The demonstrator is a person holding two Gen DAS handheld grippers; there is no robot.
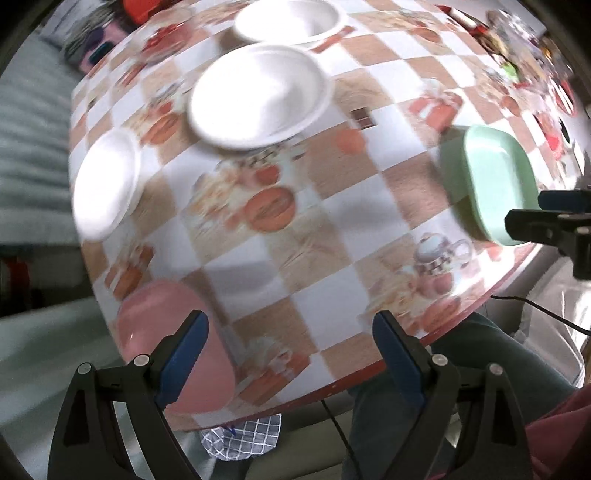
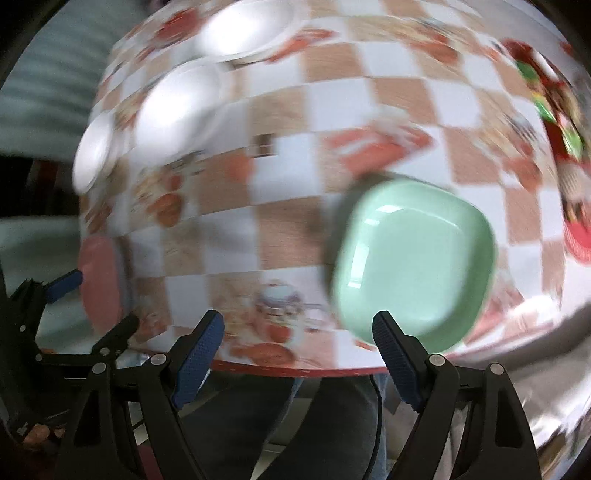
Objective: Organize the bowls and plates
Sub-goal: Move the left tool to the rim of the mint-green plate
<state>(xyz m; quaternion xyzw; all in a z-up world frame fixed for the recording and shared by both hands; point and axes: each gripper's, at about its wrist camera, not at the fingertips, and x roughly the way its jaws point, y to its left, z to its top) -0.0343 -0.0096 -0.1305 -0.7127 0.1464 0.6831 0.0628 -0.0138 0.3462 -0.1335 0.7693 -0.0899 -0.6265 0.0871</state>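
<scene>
Both sets of jaws are held wide apart with nothing between them. The left gripper (image 1: 288,354) is poised over the near table edge, its left finger just beside the pink bowl (image 1: 173,350) at about 8 o'clock in the left wrist view. The right gripper (image 2: 295,354) is placed similarly, its right finger just short of the green square dish (image 2: 413,266) at 4 o'clock in its own view.

Farther out on the checked tablecloth (image 1: 332,229), three white pieces are seen in the left wrist view: a white plate (image 1: 258,96) at 12 o'clock, a white bowl (image 1: 288,20) beyond it, another white plate (image 1: 107,181) at 10 o'clock.

No piece is gripped yet, so the task is judged barely begun, an approach being in hand. Next, one rim would have to be straddled and the jaws closed; motion blur leaves exact contact unclear.
</scene>
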